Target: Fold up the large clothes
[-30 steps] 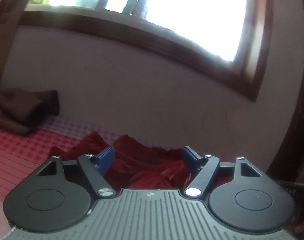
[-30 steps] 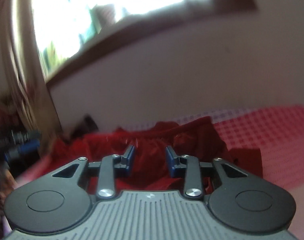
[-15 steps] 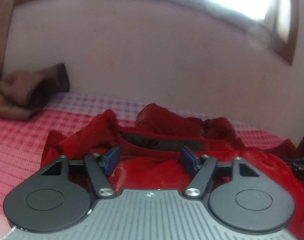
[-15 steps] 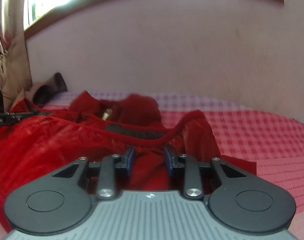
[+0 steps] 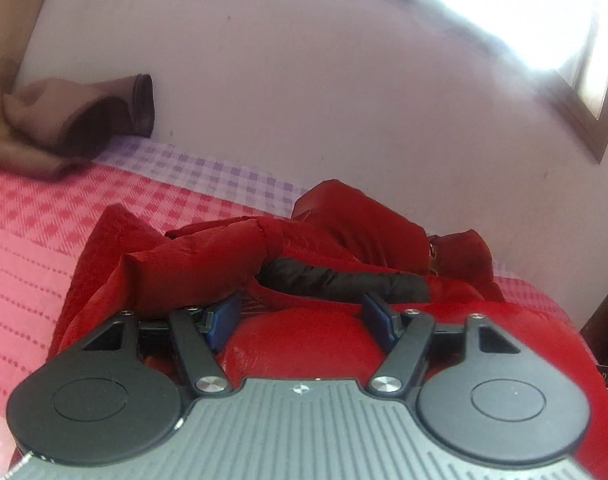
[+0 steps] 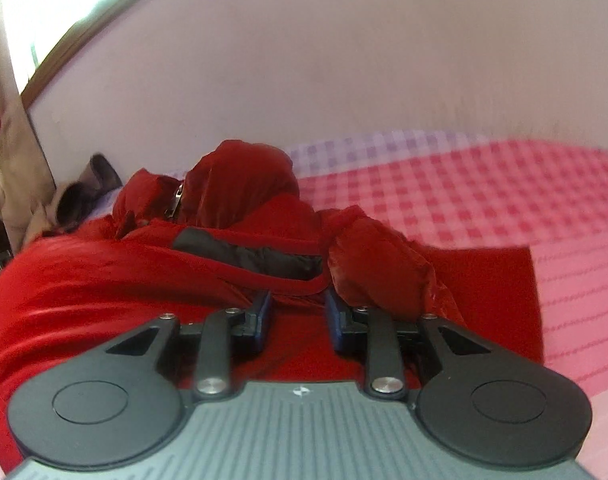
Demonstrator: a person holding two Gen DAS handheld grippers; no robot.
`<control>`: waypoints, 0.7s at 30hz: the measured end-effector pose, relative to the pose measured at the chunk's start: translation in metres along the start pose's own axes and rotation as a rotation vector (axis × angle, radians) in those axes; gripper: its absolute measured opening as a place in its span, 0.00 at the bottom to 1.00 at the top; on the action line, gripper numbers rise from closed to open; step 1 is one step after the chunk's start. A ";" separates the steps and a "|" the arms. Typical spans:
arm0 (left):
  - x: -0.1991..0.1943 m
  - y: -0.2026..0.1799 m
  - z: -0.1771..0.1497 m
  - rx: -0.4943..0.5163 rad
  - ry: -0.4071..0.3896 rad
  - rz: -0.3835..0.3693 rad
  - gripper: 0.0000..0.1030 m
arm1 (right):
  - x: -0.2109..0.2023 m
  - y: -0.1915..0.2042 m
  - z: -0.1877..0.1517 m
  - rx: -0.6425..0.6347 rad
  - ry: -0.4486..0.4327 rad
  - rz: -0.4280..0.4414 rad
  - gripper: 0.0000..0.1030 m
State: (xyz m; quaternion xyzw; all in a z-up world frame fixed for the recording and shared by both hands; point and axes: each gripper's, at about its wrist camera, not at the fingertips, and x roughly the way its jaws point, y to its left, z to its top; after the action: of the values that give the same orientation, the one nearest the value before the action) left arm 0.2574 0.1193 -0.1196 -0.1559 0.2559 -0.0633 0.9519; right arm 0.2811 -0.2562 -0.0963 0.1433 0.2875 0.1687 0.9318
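Note:
A large red puffer jacket (image 5: 323, 336) with a black inner collar band (image 5: 343, 278) lies crumpled on the bed. It also shows in the right wrist view (image 6: 104, 280), with its black band (image 6: 248, 256) and hood (image 6: 240, 184). My left gripper (image 5: 300, 316) is open, low over the jacket's shiny red body, just below the collar, with a bunched sleeve (image 5: 192, 268) by its left finger. My right gripper (image 6: 298, 314) is open with a narrower gap, over the red fabric below the collar, with a puffy fold (image 6: 375, 272) by its right finger.
The bed has a pink and red checked cover (image 5: 36, 236) (image 6: 503, 216). A brown bundle of cloth (image 5: 72, 120) lies at the wall on the left. The pale wall (image 5: 343, 100) stands close behind, with a wooden window frame (image 5: 595, 120) at upper right.
Both grippers have dropped and moved closer to the jacket. The collar now lies just ahead of the fingertips. Both stayed open.

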 end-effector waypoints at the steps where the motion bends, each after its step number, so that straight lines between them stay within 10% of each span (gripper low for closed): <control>1: 0.001 0.001 0.000 -0.006 0.001 -0.004 0.67 | 0.001 -0.005 -0.002 0.024 -0.007 0.018 0.26; 21: 0.013 0.005 -0.009 -0.007 0.019 0.005 0.67 | 0.006 -0.008 -0.017 0.024 -0.068 -0.006 0.19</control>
State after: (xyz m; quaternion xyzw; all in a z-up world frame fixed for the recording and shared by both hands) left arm 0.2640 0.1195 -0.1348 -0.1580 0.2657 -0.0614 0.9490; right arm 0.2772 -0.2580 -0.1155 0.1592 0.2583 0.1578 0.9397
